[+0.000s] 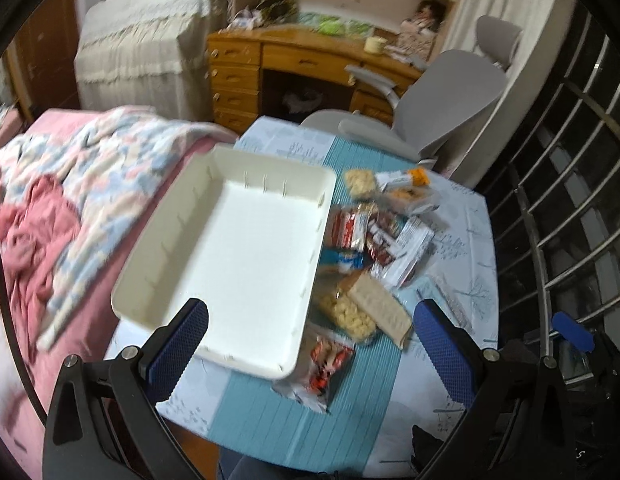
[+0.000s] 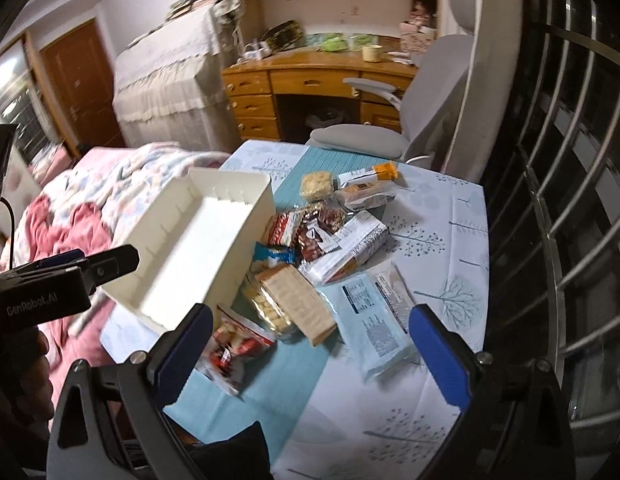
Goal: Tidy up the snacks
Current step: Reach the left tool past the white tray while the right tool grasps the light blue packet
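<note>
An empty white tray (image 1: 229,240) sits on the left part of the table, also visible in the right wrist view (image 2: 193,256). Several snack packs lie loose to its right: a red packet (image 1: 330,364) (image 2: 233,344), a clear bag of puffs (image 1: 350,316) (image 2: 269,308), a brown cracker pack (image 1: 382,308) (image 2: 297,300), red wrappers (image 1: 350,228) and a pale blue pack (image 2: 374,320). My left gripper (image 1: 310,336) hovers open over the tray's near corner. Over the near snacks, my right gripper (image 2: 314,348) is open and holds nothing.
The table (image 1: 462,248) has a tree-print cloth and a teal runner. A bed with a pink quilt (image 1: 69,200) borders the left side. A grey office chair (image 1: 442,100) and a wooden desk (image 1: 293,60) stand beyond. Metal window bars (image 1: 570,200) run along the right.
</note>
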